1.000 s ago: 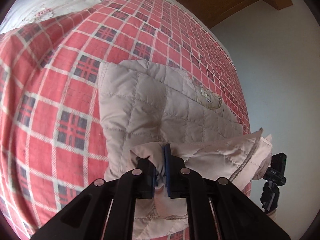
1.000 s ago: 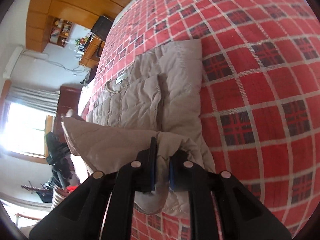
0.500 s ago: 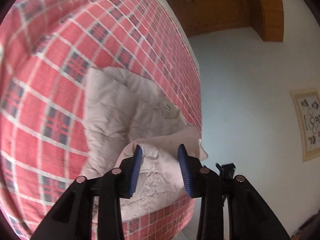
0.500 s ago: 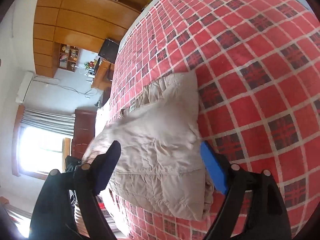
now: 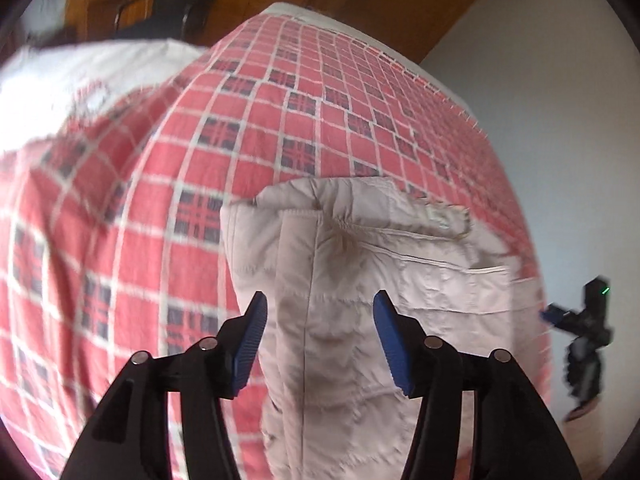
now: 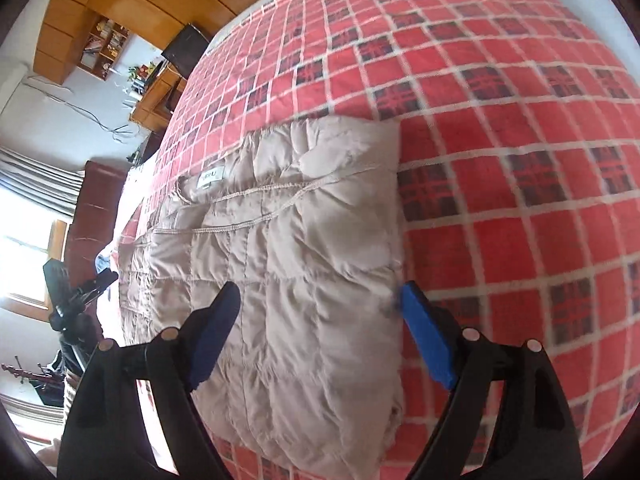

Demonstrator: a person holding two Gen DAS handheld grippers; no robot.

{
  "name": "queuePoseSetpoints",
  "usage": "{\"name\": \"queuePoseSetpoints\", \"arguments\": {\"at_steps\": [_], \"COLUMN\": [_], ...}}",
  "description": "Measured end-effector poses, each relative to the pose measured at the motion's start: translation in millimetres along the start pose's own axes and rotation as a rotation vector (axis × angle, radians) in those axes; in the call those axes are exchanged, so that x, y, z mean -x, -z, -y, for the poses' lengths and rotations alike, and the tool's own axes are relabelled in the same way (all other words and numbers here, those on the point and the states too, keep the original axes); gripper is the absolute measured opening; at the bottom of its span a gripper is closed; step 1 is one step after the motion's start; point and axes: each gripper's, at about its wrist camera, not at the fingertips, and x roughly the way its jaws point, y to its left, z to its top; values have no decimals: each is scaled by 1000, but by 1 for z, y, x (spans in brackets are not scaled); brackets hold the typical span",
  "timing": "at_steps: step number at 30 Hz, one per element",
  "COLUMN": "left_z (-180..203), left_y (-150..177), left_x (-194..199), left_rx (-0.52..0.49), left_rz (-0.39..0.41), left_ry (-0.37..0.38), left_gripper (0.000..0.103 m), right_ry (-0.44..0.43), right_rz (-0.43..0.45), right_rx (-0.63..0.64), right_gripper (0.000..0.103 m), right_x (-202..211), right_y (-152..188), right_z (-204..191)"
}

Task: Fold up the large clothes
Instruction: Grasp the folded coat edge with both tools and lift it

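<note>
**Now the puffy fold could spring back open**

Both grippers hang above the bed with nothing in them. The left gripper (image 5: pixel 320 340) has its blue pads spread wide, no cloth between them, and the right gripper (image 6: pixel 320 336) is spread wider again, its right pad (image 6: pixel 428 336) just over the right edge of the garment.

The beige quilted down jacket (image 6: pixel 304 264) lies folded into a rough rectangle on the red plaid bedspread (image 6: pixel 500 128), close to the near edge of the bed. Its neck label (image 6: pixel 210 178) shows at the far end, so the upper layer stops short of the collar.

What worries me is the padding. A down jacket like this is springy and slick, and with nothing pressing on it the top layer may well creep or puff up, spoiling the fold. The stitched hem (image 5: pixel 404 236) looks a little rumpled and crooked in the left wrist view, so a further fold made on top of it would likely come out skewed.

If another grab is needed, wide jaws coming down on thick layers could pinch only the top sheet and drag it off the one below. The bundle also sits near the bed's edge; a careless tug toward the person could slide it off the smooth cover.
</note>
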Motion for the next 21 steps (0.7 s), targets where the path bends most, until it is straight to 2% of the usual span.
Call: {"name": "queuePoseSetpoints", "arguments": {"at_steps": [3,5,6,7,8,9,10,11,14,17,21], "left_z": [13,17,19,21,22,21,21,21,25,31,39], "left_y": [-5,-7,-7,-7,-6,-4,-3,-2,7,15,4], "left_x": [-15,-21,-22,-23,-22,-18,-15,-10,15,45,74], "left_rx": [-52,-65,-73,-71,-62,-44,-32,-24,-26,-40,-46], "left_rz": [-11,-11,-12,-15,-14,-4,11,30,103,176,275], "left_ry": [-56,-75,-99,-101,-85,-62,-46,-34,-6,17,27], "left_gripper": [57,56,52,35,26,17,11,9,7,6,6], "right_ry": [46,71,87,114,131,135,122,110,105,70,51], "right_rz": [-3,-2,1,6,10,18,27,35,69,109,171], "right_rx": [27,58,71,92,106,123,132,141,167,174,192], "right_gripper": [77,65,60,50,41,37,28,20,14,11,11], "right_x": [-12,-15,-14,-13,-11,-8,-3,3,19,39,66], "right_y": [-2,0,1,3,4,7,10,13,20,26,19], "right_z": [-7,-13,-15,-18,-20,-22,-23,-25,-32,-39,-52]}}
